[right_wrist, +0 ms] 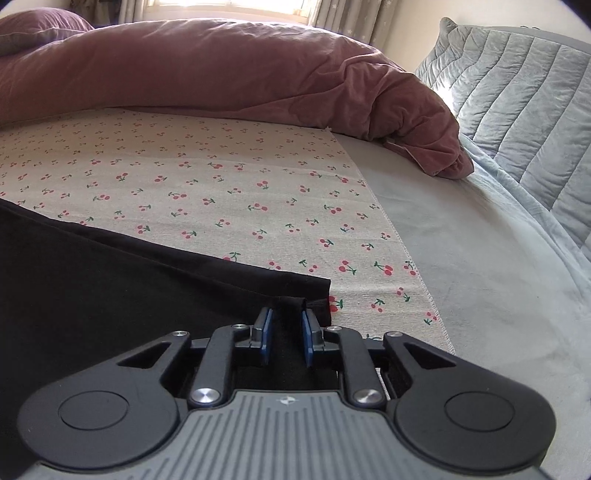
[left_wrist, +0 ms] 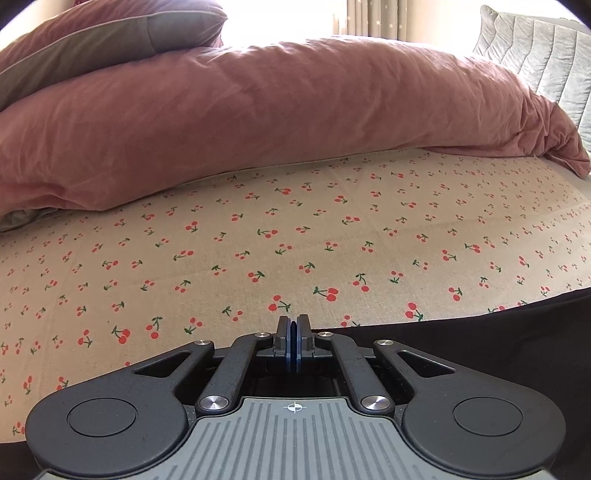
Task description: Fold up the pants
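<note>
The black pants [right_wrist: 110, 273] lie flat on a cherry-print cloth [right_wrist: 207, 184] on the bed. In the right wrist view they fill the lower left, with a corner edge at the fingertips. My right gripper [right_wrist: 287, 321] is open, its blue pads on either side of a raised fold of the black fabric. In the left wrist view the pants [left_wrist: 480, 332] show as a dark strip at the lower right. My left gripper [left_wrist: 294, 325] is shut, pads together at the pants' edge; whether fabric is pinched between them cannot be told.
A bulky pink duvet [left_wrist: 258, 110] lies along the far side of the cloth, with a pillow [left_wrist: 110, 33] on top at the left. A grey quilted cushion [right_wrist: 517, 92] stands at the right. Bare grey sheet [right_wrist: 461, 258] lies right of the cloth's edge.
</note>
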Motion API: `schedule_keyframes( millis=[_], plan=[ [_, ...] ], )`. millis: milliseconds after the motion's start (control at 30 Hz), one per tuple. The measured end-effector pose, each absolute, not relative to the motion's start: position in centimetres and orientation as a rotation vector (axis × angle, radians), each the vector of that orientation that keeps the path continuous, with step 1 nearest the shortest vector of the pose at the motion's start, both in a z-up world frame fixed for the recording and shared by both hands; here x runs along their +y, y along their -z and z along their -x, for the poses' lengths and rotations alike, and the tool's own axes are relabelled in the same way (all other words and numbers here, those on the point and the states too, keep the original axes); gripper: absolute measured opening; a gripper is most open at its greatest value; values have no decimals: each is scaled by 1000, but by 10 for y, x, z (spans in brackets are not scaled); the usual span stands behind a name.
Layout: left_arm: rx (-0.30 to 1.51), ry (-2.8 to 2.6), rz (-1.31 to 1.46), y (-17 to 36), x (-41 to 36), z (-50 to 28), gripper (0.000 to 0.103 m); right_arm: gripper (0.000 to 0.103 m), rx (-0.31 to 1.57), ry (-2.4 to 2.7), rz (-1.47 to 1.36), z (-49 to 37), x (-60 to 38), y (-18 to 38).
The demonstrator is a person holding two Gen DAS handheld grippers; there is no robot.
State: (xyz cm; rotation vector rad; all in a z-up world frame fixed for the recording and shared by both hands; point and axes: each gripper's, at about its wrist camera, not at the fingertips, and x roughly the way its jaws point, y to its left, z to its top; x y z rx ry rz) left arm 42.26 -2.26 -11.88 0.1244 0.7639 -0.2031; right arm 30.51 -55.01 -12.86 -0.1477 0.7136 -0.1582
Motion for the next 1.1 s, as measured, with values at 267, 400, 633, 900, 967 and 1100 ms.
schedule_keyframes(
  millis=[267,400,633,900,967,1100],
  plan=[
    [751,213,-105,115,-20,-421,2,0,675,153,169,-300,-547,120],
    [740,223,-77,111,-15,-420,2,0,615,171,195,-302,-544,103],
    [735,202,-81,129,-20,-421,11,0,753,273,264,-346,-545,146],
    [682,105,52,68,57,-364,27,18,680,375,251,-305,-516,101],
    [660,55,128,49,91,-333,30,34,628,356,189,-285,-495,73],
    [658,-49,316,36,152,-264,32,50,600,178,26,-248,-431,35]
  ],
)
